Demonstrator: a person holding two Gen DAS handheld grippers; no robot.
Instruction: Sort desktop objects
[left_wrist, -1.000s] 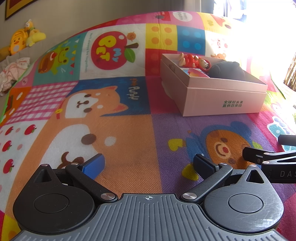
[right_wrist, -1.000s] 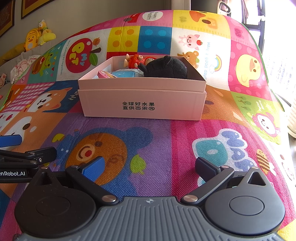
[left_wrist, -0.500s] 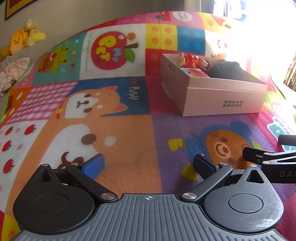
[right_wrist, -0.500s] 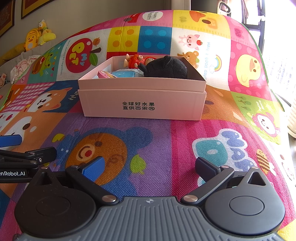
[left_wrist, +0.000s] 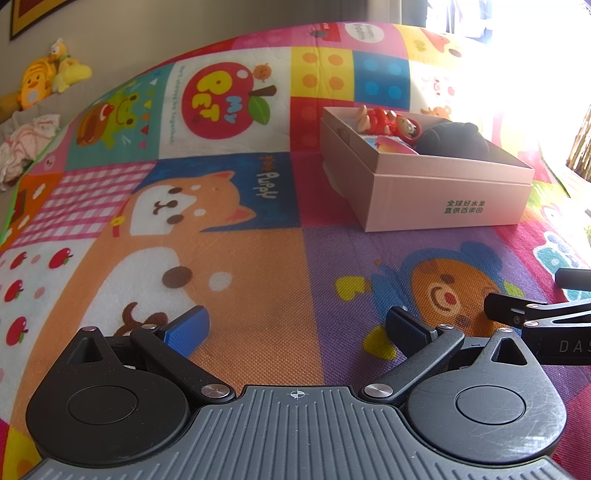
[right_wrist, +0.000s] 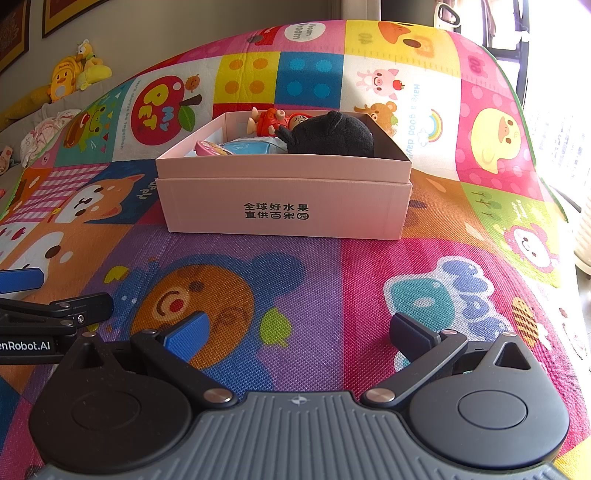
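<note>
Box (right_wrist: 284, 199), pink with dark print on its front wall, sits on the mat (right_wrist: 332, 280) at 12 o'clock from the right gripper (right_wrist: 297, 330) and at about 1 o'clock from the left gripper (left_wrist: 295, 328). Inside it lie a black plush (right_wrist: 332, 134) at the right, a red doll (right_wrist: 273, 120) against the far wall, and a blue packet (right_wrist: 251, 146) with a pink item (right_wrist: 208, 147) touching its left end. Both grippers hover low over the mat with fingers spread wide and nothing between them. The left gripper also shows at 9 o'clock in the right wrist view. Yellow toys (right_wrist: 77, 70) rest well apart from the box, at 10 o'clock.
</note>
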